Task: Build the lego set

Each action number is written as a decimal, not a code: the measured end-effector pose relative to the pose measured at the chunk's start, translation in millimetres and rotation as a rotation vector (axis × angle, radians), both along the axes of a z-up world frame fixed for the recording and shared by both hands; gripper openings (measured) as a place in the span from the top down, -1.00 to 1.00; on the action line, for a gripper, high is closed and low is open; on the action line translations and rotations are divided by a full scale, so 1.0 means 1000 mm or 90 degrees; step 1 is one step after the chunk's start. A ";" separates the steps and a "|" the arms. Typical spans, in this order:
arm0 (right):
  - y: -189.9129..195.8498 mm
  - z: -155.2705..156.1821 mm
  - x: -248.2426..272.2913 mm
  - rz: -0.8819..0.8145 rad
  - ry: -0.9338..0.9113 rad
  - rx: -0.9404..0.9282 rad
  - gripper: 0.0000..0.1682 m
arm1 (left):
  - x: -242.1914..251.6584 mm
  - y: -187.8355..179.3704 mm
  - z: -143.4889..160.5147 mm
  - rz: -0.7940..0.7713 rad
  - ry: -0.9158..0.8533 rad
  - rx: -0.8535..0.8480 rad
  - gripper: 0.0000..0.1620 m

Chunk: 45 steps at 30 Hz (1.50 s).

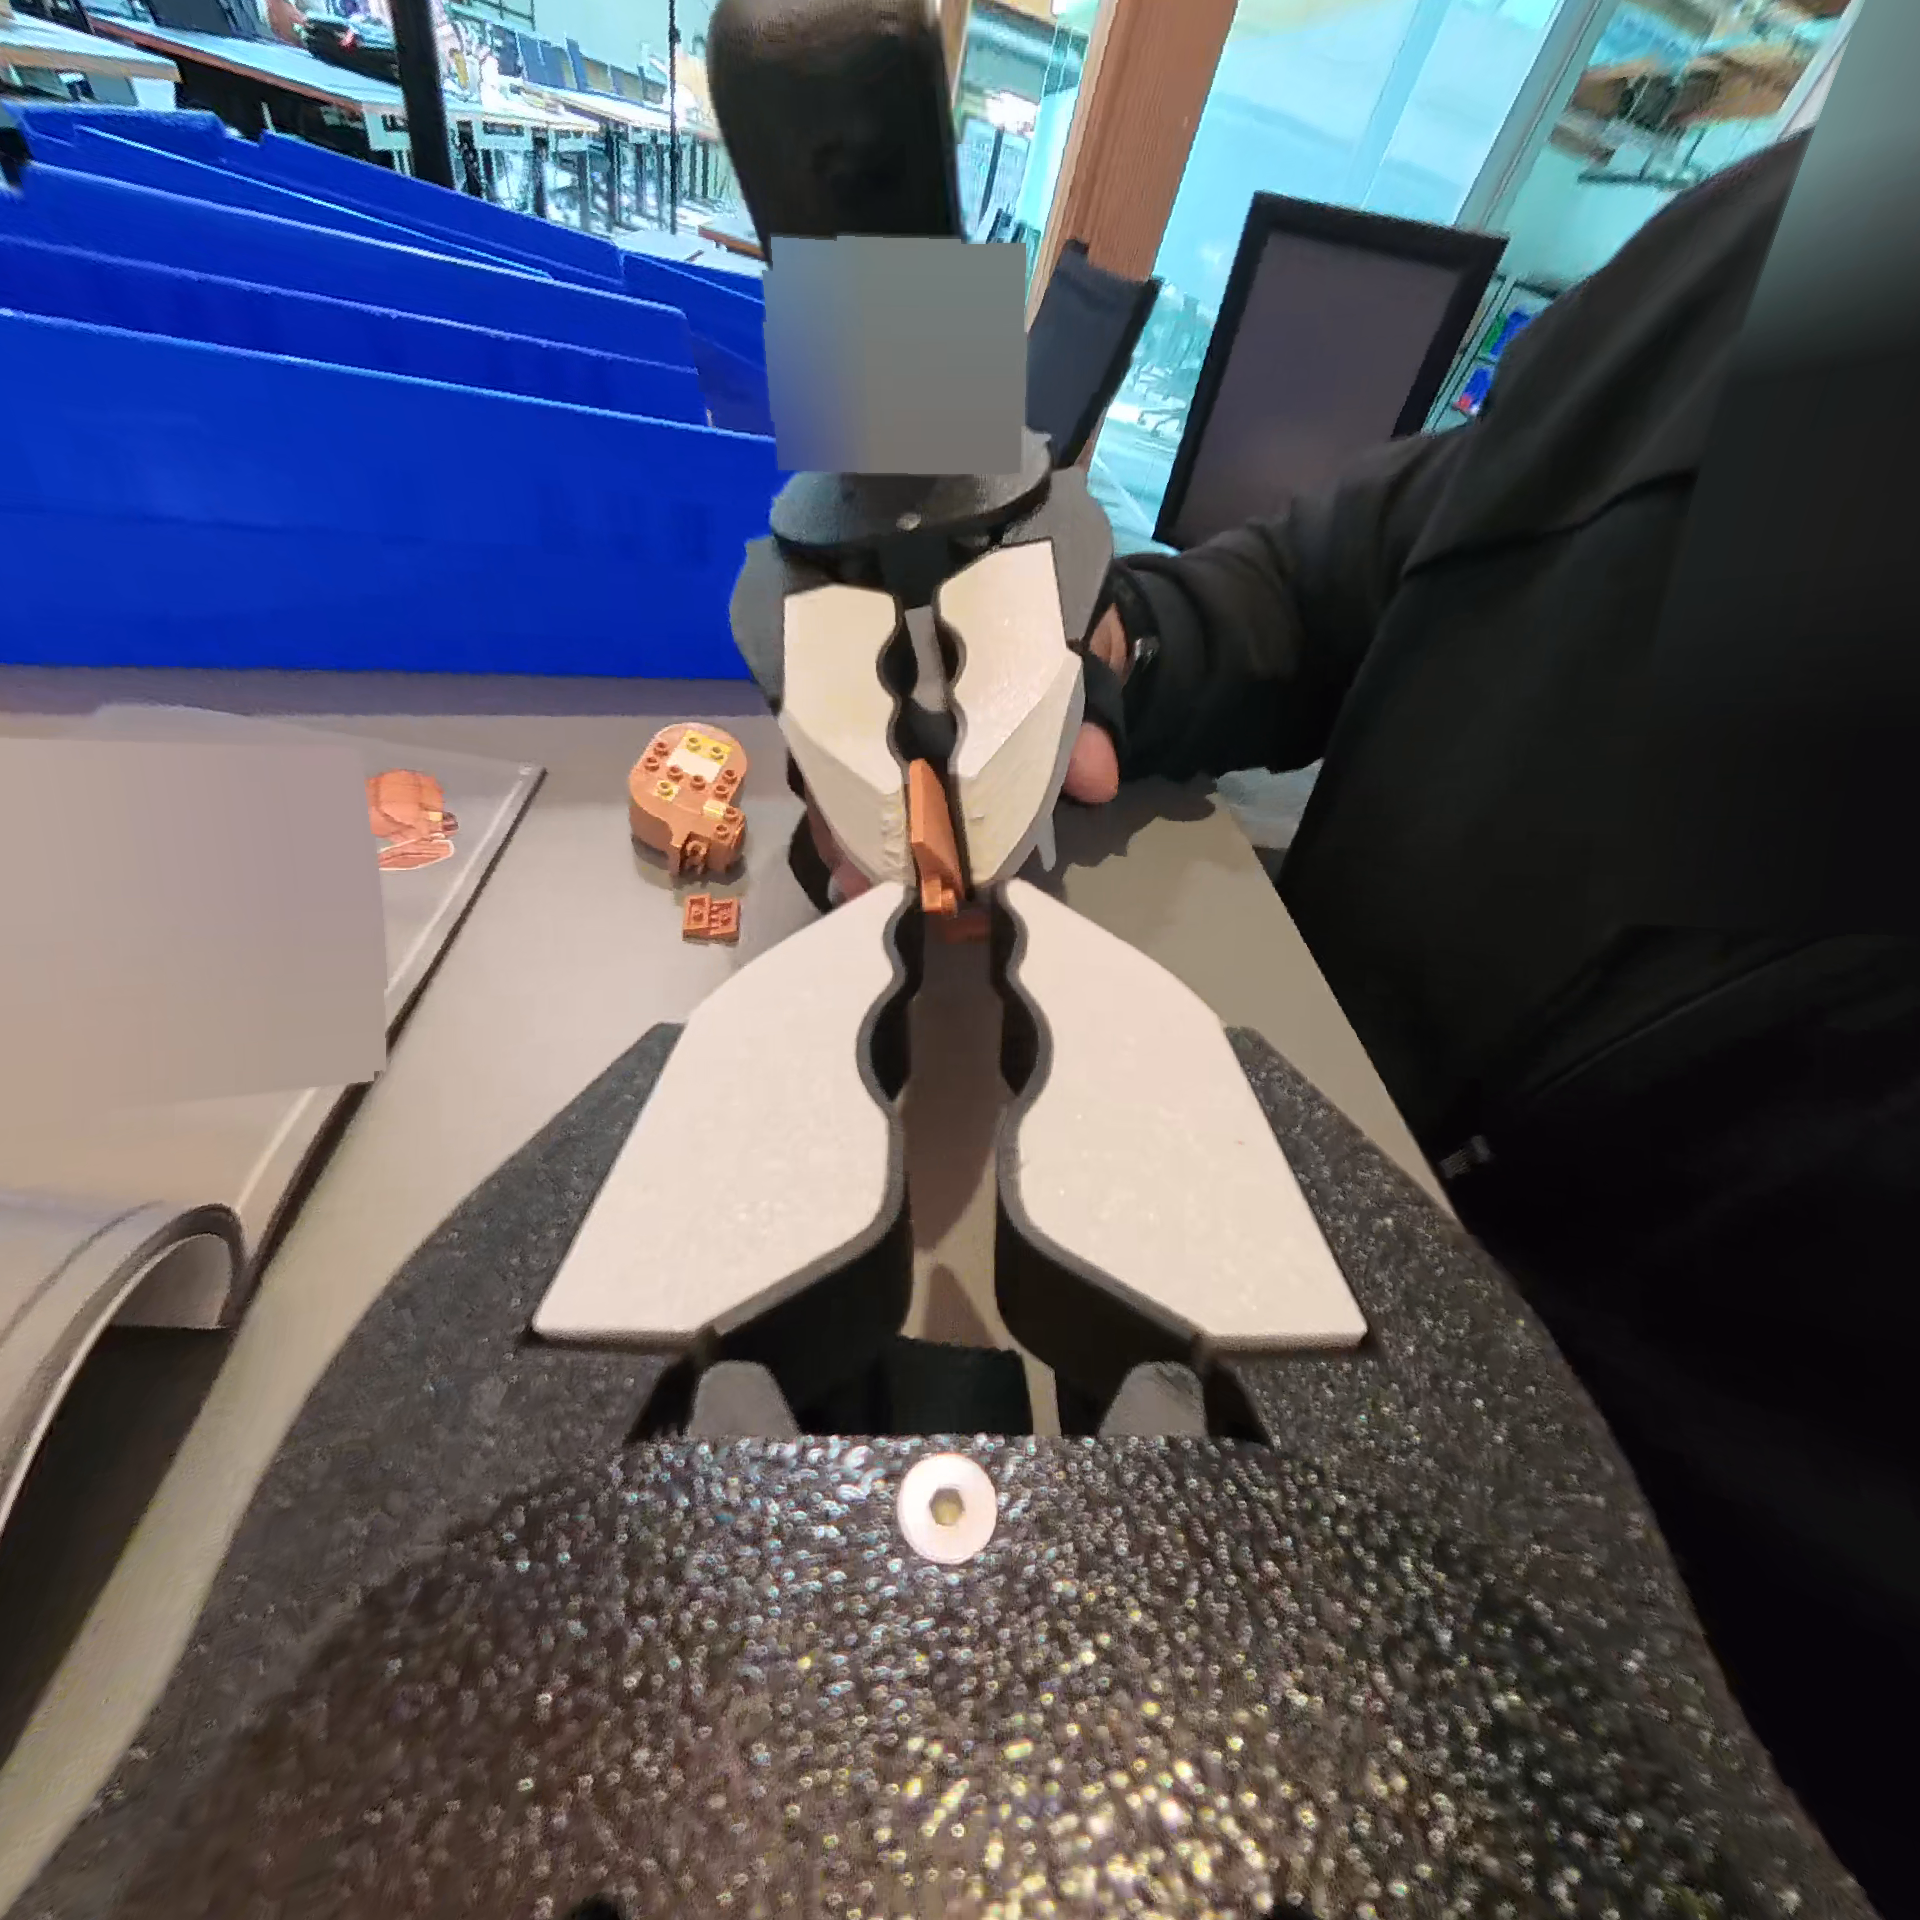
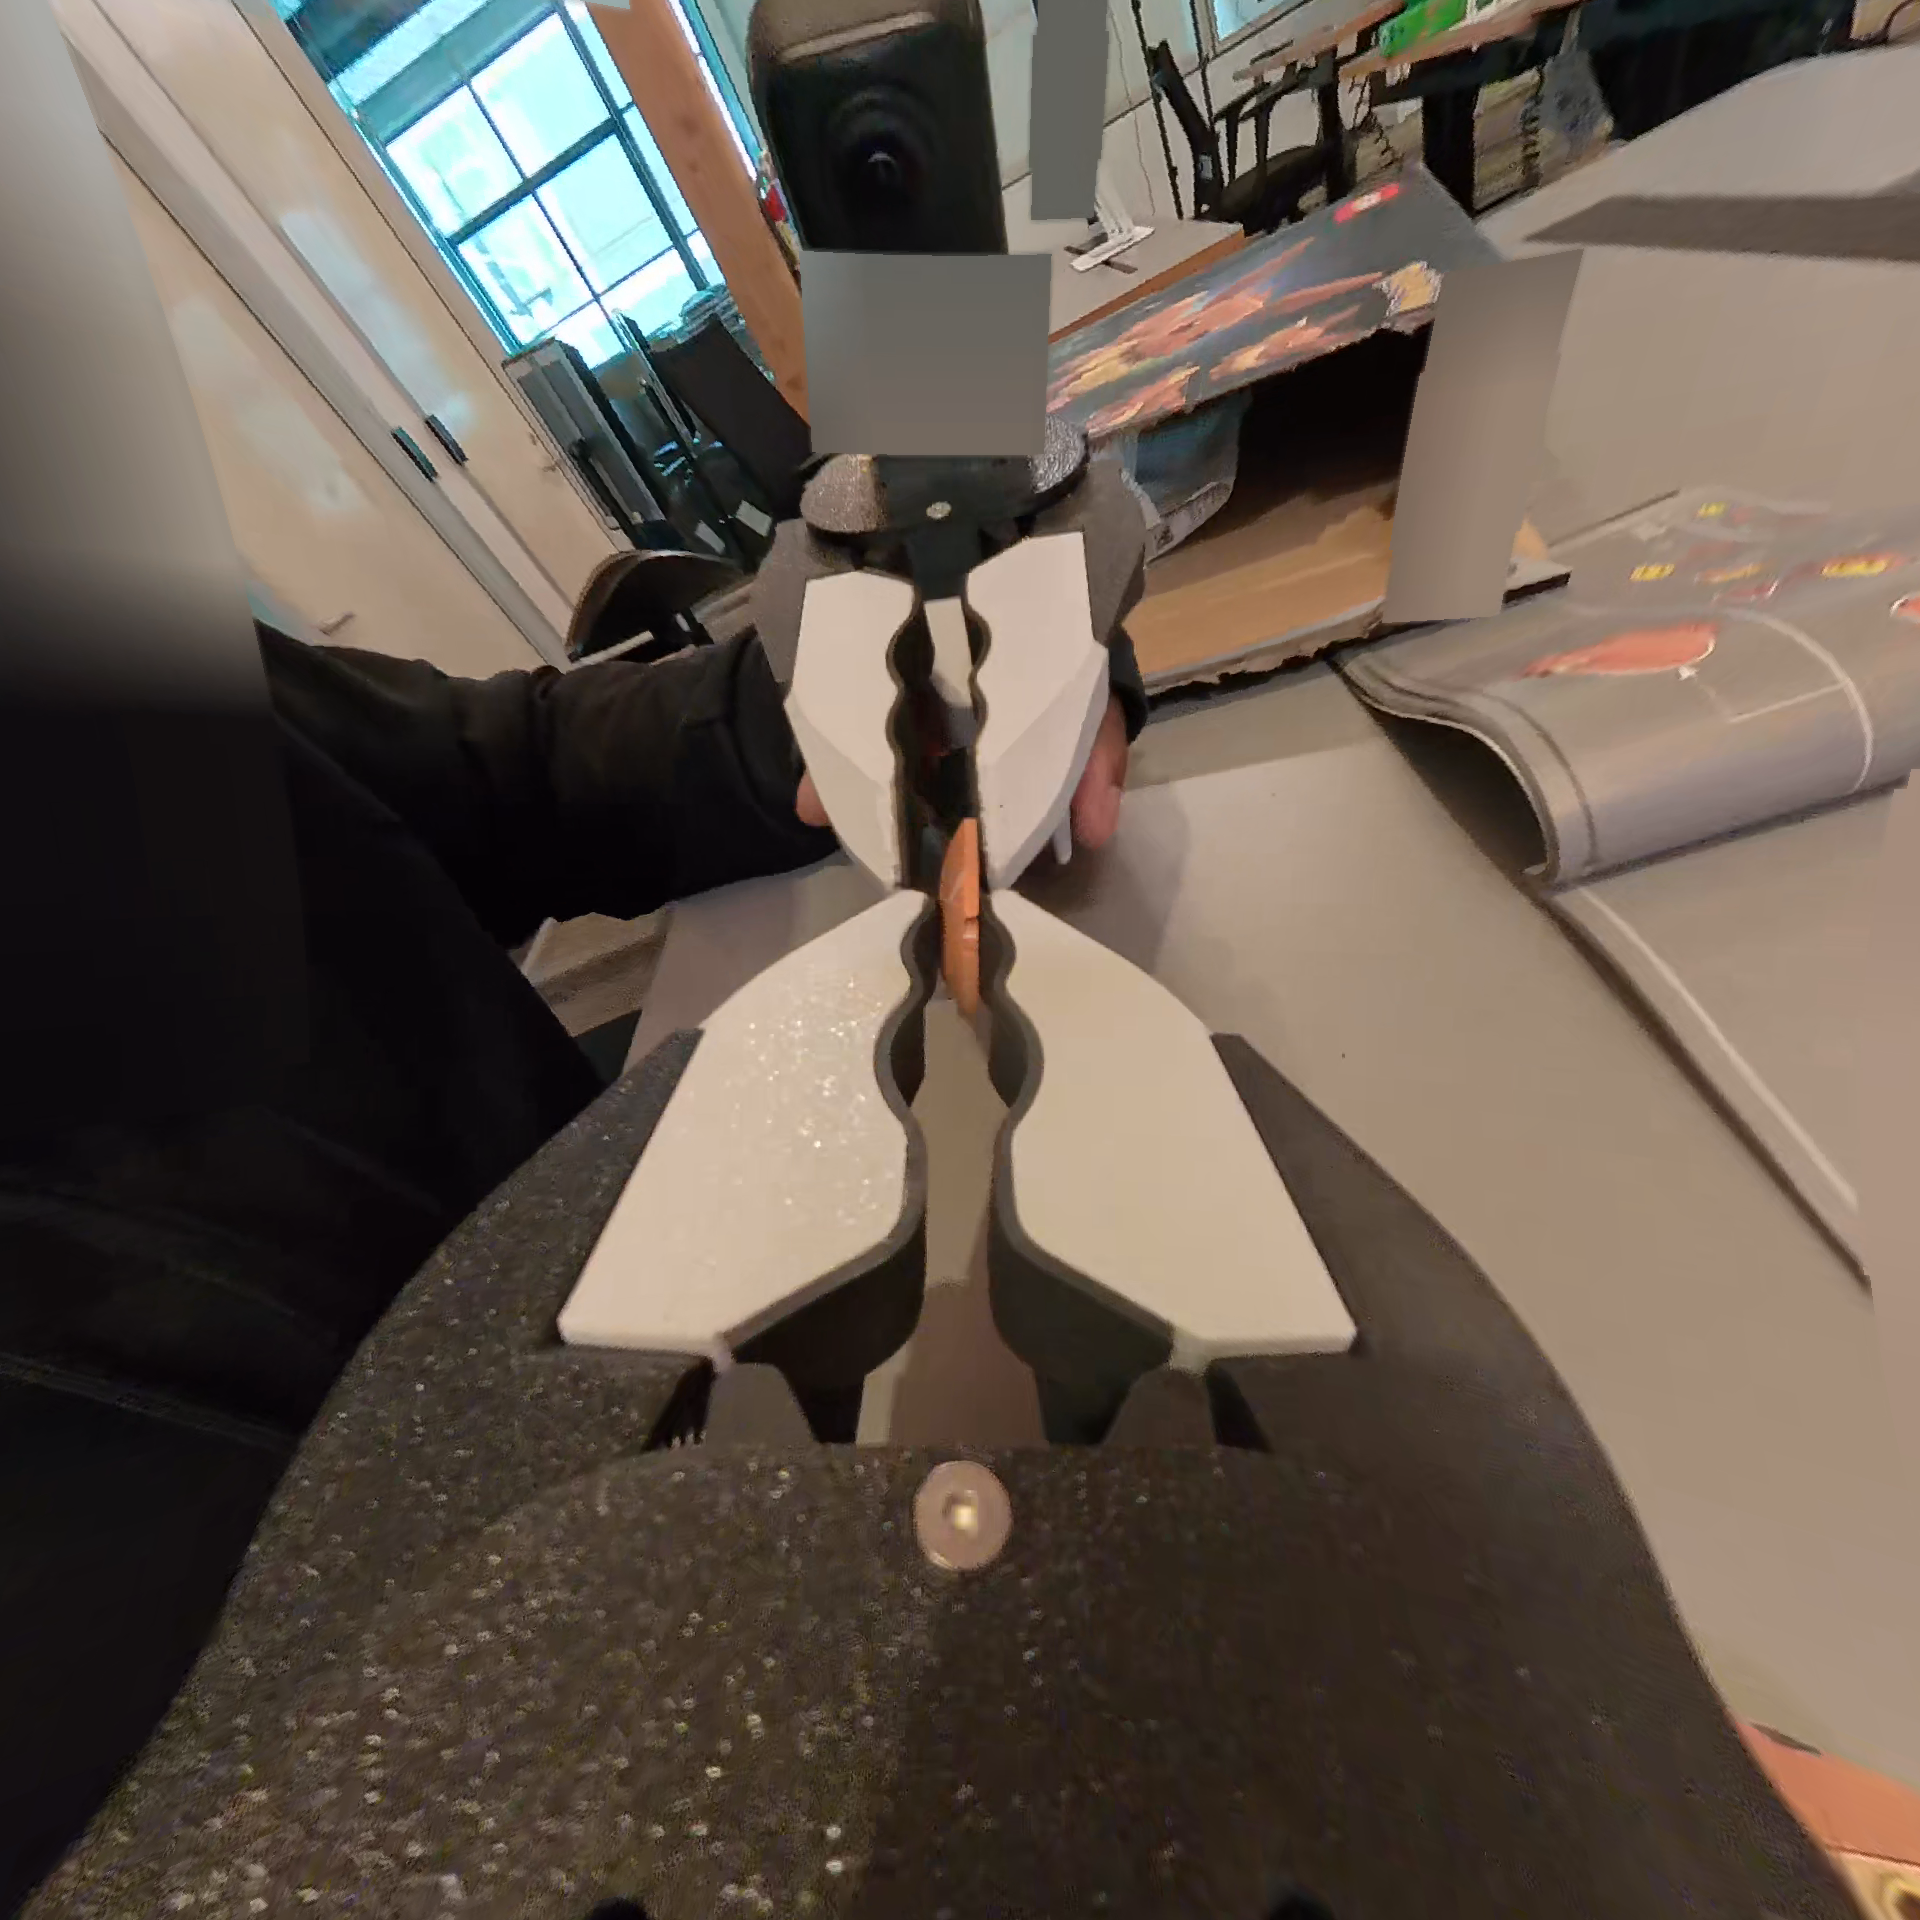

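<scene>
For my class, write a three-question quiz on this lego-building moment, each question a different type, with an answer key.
1. True or false: the left tool and the right tool meet tip to tip above the grey table.
2. Multiple choice: the half-built brown model is (A) on the table beside the instruction booklet, (B) in a blue bin, (C) in the right tool.
3. Fill in: just in front of the model lies a small flat brown ____.

Key: 1 true; 2 A; 3 plate.
</scene>
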State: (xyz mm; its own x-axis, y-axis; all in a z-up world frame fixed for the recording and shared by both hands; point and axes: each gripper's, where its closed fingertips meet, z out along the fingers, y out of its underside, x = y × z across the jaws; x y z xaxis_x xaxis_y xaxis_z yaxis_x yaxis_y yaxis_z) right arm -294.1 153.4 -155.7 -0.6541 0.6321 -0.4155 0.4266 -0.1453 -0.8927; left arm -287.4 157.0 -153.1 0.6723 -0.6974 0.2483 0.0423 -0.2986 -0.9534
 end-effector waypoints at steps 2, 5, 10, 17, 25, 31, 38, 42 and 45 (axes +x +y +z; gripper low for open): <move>-0.001 -0.001 0.001 0.009 -0.012 -0.015 0.92 | -0.001 0.001 -0.003 0.002 -0.002 -0.016 0.89; -0.001 -0.005 0.000 0.006 -0.020 -0.003 0.92 | 0.001 0.000 -0.008 -0.004 -0.001 -0.029 0.93; 0.010 -0.009 -0.004 -0.017 -0.076 -0.019 0.70 | -0.004 0.001 -0.007 -0.006 -0.105 -0.098 0.95; 0.009 -0.007 -0.003 -0.005 -0.134 -0.109 0.92 | -0.004 0.002 -0.013 -0.010 -0.160 -0.160 0.95; 0.017 -0.028 -0.006 -0.054 -0.243 -0.141 0.92 | -0.021 0.008 -0.038 0.061 -0.070 -0.214 0.69; 0.015 -0.027 -0.006 -0.045 -0.253 -0.171 0.92 | -0.013 0.008 -0.040 0.048 -0.047 -0.208 0.78; 0.012 -0.026 -0.006 -0.037 -0.237 -0.158 0.92 | -0.008 0.006 -0.038 0.030 -0.067 -0.213 0.93; 0.012 -0.032 -0.005 -0.040 -0.229 -0.094 0.73 | -0.006 0.003 -0.037 0.021 -0.091 -0.234 0.94; 0.018 -0.040 -0.004 -0.057 -0.204 0.021 0.57 | -0.010 0.000 -0.043 0.041 -0.093 -0.278 0.94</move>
